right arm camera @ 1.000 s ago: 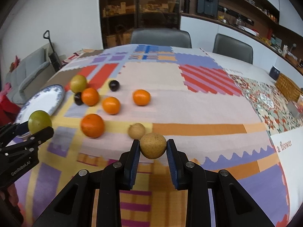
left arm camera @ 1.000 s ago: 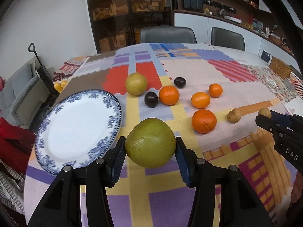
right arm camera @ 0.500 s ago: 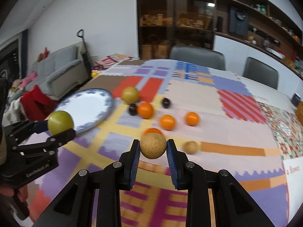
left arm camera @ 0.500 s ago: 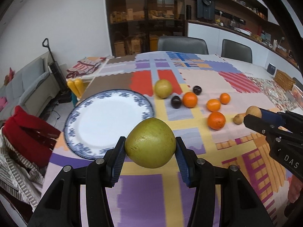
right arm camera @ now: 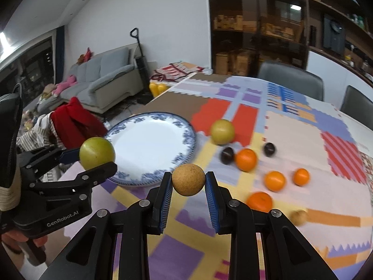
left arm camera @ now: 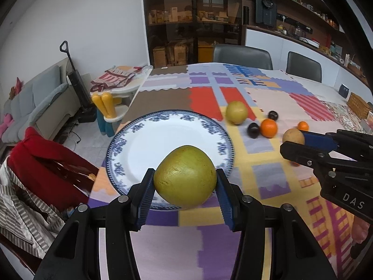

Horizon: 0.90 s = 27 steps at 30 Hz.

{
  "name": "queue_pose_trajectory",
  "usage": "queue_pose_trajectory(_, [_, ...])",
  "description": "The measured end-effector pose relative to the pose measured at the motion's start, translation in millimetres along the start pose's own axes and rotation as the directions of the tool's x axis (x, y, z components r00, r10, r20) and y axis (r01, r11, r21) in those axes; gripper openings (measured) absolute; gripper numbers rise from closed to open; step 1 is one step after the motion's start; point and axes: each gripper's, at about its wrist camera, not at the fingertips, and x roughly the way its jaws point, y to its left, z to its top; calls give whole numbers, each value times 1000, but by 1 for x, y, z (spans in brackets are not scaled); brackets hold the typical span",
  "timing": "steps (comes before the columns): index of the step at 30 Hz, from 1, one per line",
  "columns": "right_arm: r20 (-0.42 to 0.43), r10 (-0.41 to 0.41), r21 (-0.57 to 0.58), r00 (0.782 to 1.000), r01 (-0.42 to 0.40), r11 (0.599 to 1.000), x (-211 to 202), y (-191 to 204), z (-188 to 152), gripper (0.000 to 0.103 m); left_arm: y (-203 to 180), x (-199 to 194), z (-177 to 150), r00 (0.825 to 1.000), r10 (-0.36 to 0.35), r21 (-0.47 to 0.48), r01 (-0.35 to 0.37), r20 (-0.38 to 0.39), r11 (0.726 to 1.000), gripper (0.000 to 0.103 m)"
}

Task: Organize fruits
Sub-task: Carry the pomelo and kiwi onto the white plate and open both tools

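Left tool (left arm camera: 185,182): pinched on a large green-yellow pear (left arm camera: 185,176), which is gripped on both sides by the blue pads and held in the air above the near rim of the plate (left arm camera: 144,140).
Right tool (right arm camera: 188,182): pressed onto a small round tan fruit (right arm camera: 188,179), which is clamped between the blue pads and carried above the worktop (right arm camera: 291,126), just to the right of the plate.
Plate: white with a blue floral border, set flat on the patchwork cloth near the left edge of the worktop; nothing is seen lying on it.
Second green-yellow pear (right arm camera: 222,131): lying on the cloth just right of the plate's far side, by the red patches.
Dark plums: two are seen right of the plate; one (right arm camera: 227,155) is touching an orange (right arm camera: 246,159), the other (right arm camera: 269,149) is apart, a little beyond.
Other oranges: three more (right arm camera: 275,180) are spread farther right of the plate, apart from one another.
Small tan fruit (right arm camera: 299,217): blurred, resting on the cloth farthest right of the plate.
Hand (right arm camera: 21,240): partly seen under the left tool's body at the frame's edge.
Red garment (left arm camera: 42,154): draped over a chair left of the plate, off the worktop.
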Motion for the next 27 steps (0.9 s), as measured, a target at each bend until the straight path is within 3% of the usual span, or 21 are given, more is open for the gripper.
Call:
queue_pose_trajectory(15, [-141, 84, -30, 986, -89, 996, 91, 18, 32, 30, 34, 56, 6, 995, 17, 39, -13, -95, 999, 50])
queue_pose_trajectory(27, [-196, 105, -31, 975, -113, 993, 120, 22, 31, 30, 42, 77, 4, 987, -3, 39, 9, -161, 999, 50])
